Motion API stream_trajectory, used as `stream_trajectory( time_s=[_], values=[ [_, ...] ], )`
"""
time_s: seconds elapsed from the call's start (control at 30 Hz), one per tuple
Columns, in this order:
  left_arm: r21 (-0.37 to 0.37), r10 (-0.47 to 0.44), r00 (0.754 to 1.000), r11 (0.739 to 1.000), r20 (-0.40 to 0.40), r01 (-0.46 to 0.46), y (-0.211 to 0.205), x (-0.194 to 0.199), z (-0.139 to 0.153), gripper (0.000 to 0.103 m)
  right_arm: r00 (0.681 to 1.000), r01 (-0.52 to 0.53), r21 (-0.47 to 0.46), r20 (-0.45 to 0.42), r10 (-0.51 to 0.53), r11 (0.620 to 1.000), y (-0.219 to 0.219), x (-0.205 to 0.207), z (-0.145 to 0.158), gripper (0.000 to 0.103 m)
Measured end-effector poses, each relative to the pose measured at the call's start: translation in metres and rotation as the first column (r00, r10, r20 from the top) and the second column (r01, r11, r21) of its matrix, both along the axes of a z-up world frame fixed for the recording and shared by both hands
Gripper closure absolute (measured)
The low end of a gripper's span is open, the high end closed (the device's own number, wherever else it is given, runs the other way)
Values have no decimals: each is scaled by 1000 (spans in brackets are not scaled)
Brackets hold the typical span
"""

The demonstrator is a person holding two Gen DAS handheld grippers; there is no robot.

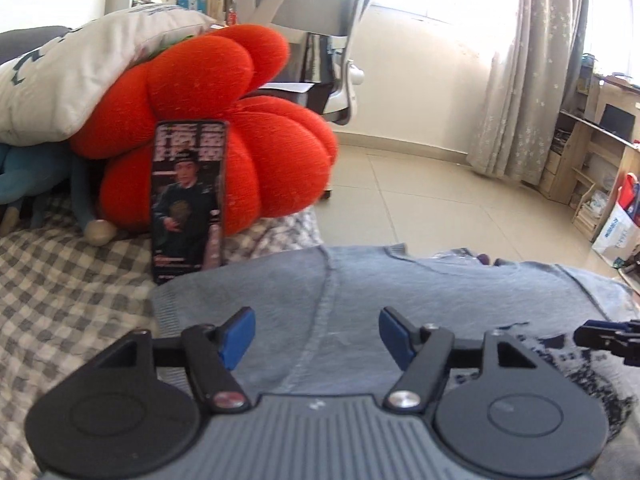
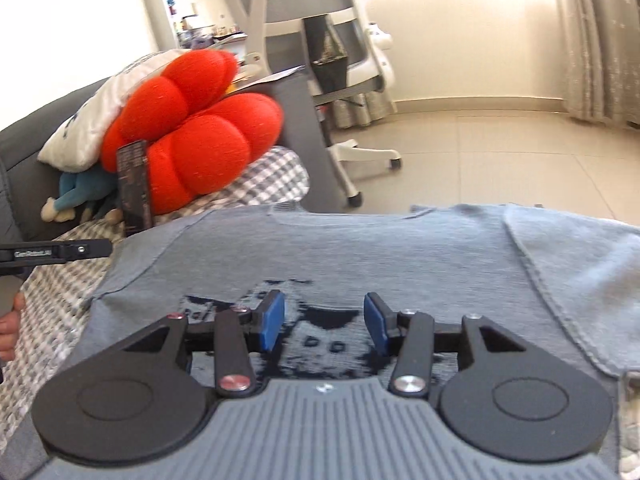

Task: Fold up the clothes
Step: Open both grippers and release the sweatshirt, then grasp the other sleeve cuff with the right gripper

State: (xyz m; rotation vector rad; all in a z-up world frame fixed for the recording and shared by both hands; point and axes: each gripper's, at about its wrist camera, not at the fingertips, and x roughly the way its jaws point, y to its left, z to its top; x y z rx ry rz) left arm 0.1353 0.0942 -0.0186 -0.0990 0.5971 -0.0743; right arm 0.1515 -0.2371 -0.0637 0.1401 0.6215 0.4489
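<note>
The left gripper (image 1: 316, 334) is hovering over a grey-blue sweater (image 1: 360, 288) with its blue pads (image 1: 240, 334) standing well apart and nothing lying between them. The right gripper (image 2: 324, 322) is hovering over the same sweater (image 2: 360, 248), above the dark knitted print (image 2: 320, 336) on its front; its jaws are also standing apart, somewhat narrower, and are gripping nothing.

The sweater is lying spread flat on a grey-and-white checked cover (image 1: 60, 280), with its neckline (image 1: 400, 249) pointing toward the far edge of that cover. One sleeve (image 2: 580, 280) is lying folded in over the body on the right side of the right wrist view.

A red lobed cushion (image 1: 224, 128) is sitting just beyond the sweater's left shoulder. A dark printed box (image 1: 188, 200) is standing upright against the cushion, with its lower corner just beside the sweater's edge. A white pillow (image 1: 80, 76) is leaning on top of the cushion, and a blue plush toy (image 2: 80, 192) is lying beneath it. A white office chair (image 2: 340, 40) is standing on the tiled floor (image 1: 460, 200) behind.

A bare hand (image 2: 10, 328) is showing at the left edge of the right wrist view.
</note>
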Motion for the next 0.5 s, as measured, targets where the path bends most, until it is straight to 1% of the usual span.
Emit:
stream_trajectory(
  time_s=[0.1, 0.23, 0.37, 0.43, 0.5],
  values=[
    [-62, -53, 999, 997, -9, 52, -30, 8, -2, 27, 996, 83, 20, -23, -82, 996, -33, -2, -4, 53],
    [-101, -106, 994, 990, -36, 102, -69, 20, -12, 26, 984, 170, 84, -62, -165, 982, -75, -7, -10, 51],
    [-83, -157, 985, 985, -67, 151, -105, 32, -17, 26, 965, 260, 138, -83, -251, 956, -113, -15, -13, 51],
    [-69, -184, 980, 982, -82, 178, -123, 37, -19, 26, 950, 312, 178, -88, -301, 933, -131, -21, -14, 47],
    [-46, -218, 972, 976, -93, 215, -140, 42, -15, 26, 929, 369, 208, -93, -357, 906, -146, -27, -15, 46]
  ],
)
